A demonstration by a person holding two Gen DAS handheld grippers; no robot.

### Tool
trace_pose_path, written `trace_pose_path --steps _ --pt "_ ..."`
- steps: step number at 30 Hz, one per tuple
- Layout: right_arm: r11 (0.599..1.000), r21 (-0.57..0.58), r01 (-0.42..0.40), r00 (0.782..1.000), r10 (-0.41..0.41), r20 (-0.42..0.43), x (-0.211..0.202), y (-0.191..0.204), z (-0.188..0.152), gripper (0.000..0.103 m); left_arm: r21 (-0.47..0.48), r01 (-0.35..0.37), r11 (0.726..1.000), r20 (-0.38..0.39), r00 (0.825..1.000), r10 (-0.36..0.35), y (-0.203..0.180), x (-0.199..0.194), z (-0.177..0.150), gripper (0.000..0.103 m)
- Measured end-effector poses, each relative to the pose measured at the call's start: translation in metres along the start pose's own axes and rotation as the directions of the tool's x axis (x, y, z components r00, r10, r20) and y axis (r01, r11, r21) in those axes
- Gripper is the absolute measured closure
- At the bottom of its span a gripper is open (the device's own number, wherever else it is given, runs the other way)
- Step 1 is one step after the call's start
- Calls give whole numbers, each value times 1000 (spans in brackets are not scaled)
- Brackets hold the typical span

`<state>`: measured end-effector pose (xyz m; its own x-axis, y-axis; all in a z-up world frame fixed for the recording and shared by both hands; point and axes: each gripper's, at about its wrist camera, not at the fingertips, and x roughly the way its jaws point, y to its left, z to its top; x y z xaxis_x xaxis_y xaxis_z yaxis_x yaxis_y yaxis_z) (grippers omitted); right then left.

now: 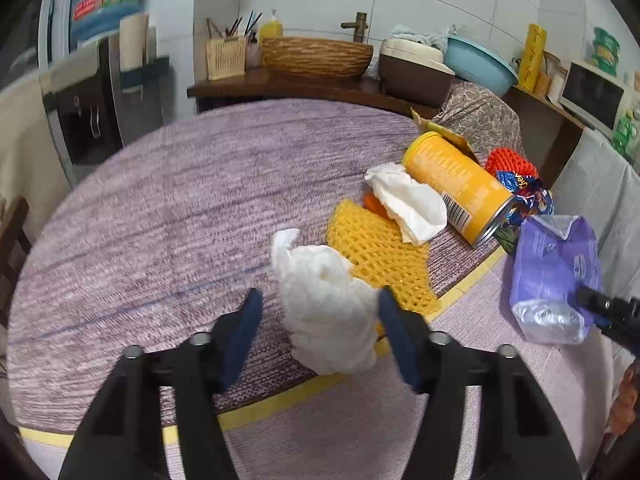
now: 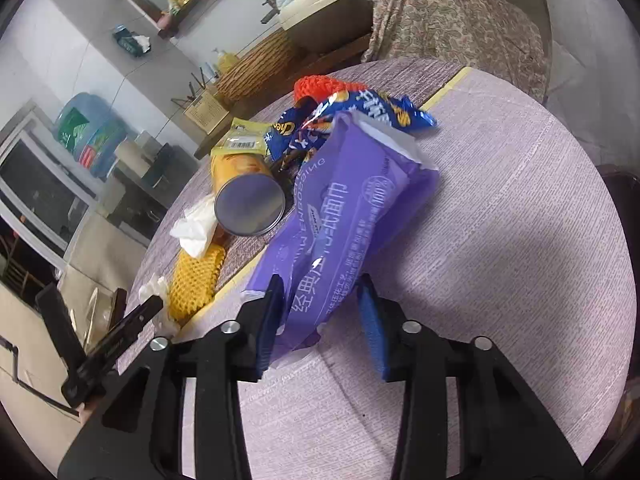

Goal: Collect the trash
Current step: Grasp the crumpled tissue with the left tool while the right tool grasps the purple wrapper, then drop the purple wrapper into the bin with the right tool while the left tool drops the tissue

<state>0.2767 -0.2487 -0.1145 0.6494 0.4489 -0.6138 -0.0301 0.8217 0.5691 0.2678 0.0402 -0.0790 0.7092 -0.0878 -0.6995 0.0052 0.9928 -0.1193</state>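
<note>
Two grippers over a round table strewn with trash

From the left: the left gripper [image 1: 320,308] straddles a crumpled white tissue [image 1: 326,308], its right pad touching the wad and its left pad standing clear, so its jaws are spread, not pinching. Just beyond lie a yellow foam net [image 1: 380,252], a second tissue [image 1: 412,204] and a toppled orange chip can [image 1: 456,184] (metal base facing the right wrist camera), with a red net [image 1: 510,162] and a blue snack wrapper [image 1: 524,192] behind. Farthest right, the right gripper [image 2: 322,306] pinches the near end of a purple tissue pack [image 2: 344,216] lying on the table [image 2: 520,240].
</note>
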Motion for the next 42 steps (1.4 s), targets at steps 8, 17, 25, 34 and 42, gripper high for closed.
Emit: trace_pose_path --steps 8,17,25,34,42 --pt "992 -86 -90 996 90 0 -17 5 -22 79 -83 43 996 23 999 -41 13 -23 -17 71" --pt "972 -165 -167 983 177 43 -59 10 -45 81 -48 77 996 89 993 -73 -5 -69 -39 72" --pt "952 -293 -88 979 136 149 -106 10 -59 81 73 196 978 105 974 -203 -79 -90 -41 72" --pt "971 -236 45 959 24 282 -166 -44 -59 81 240 341 909 96 924 -371 -182 -91 -31 72" --pt "967 -96 236 898 -179 402 -213 -117 -44 81 313 451 836 14 878 -479 -259 -76 -31 72"
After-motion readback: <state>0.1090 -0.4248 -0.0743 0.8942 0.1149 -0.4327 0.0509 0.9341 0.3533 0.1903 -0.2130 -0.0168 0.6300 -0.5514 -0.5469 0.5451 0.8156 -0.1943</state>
